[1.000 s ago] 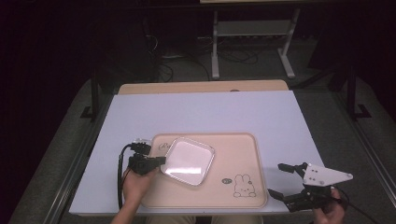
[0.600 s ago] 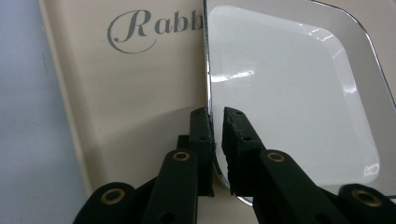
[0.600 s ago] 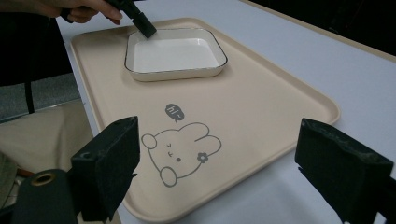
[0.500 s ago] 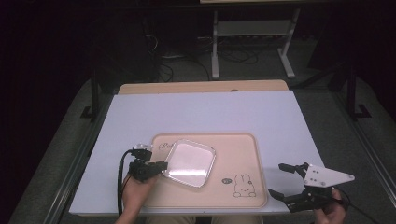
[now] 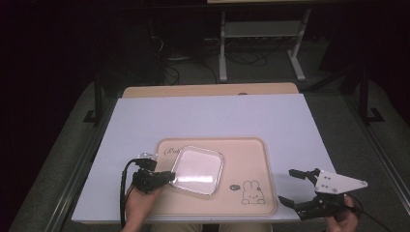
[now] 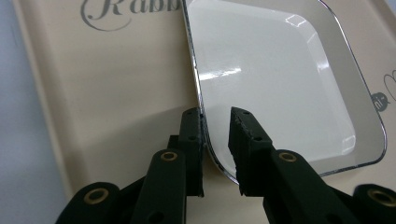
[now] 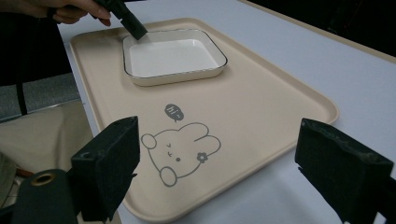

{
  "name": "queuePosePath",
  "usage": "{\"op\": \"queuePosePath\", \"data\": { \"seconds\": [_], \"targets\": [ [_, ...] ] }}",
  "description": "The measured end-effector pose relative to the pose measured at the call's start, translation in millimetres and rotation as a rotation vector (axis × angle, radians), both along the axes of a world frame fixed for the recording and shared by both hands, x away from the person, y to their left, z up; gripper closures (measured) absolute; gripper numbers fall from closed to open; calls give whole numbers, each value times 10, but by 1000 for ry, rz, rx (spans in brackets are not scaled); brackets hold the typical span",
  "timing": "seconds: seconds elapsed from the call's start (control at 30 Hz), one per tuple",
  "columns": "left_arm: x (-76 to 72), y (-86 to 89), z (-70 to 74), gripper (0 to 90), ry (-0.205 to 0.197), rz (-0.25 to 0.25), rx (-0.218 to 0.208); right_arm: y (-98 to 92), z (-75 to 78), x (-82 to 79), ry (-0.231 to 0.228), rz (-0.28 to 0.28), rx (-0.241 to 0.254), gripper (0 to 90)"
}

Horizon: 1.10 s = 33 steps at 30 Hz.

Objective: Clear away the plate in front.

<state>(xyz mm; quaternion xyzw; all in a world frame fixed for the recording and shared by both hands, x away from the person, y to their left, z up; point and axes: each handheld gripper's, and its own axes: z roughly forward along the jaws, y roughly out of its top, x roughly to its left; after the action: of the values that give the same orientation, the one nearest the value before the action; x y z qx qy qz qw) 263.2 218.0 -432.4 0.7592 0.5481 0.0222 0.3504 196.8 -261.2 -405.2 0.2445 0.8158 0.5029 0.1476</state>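
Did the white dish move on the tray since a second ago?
No. The white dish sits at the same spot on the tray, left of the bunny drawing.

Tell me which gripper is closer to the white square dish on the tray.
Left. The left gripper straddles the white square dish's rim, jaws just opening. The right gripper waits open off the tray's right corner.

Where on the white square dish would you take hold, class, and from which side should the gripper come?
Grip the thin raised rim of the white square dish at its left edge, coming from the left, where the left gripper already straddles it. The dish lies flat on the tray, so only the upright rim offers two faces. The jaws have just been opening, rim between them.
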Motion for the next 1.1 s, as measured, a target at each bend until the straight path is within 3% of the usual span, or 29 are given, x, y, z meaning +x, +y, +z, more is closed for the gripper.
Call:
{"op": "queuePosePath", "data": {
  "seconds": [0.6,1.1],
  "targets": [
    [-127,-128,-14,662,13,-48,-28,-3,3,-2,0,-1,-1,131],
    [-152,-281,-59,665,30,-77,-55,-7,2,1,1,2,3,131]
  ]
}}
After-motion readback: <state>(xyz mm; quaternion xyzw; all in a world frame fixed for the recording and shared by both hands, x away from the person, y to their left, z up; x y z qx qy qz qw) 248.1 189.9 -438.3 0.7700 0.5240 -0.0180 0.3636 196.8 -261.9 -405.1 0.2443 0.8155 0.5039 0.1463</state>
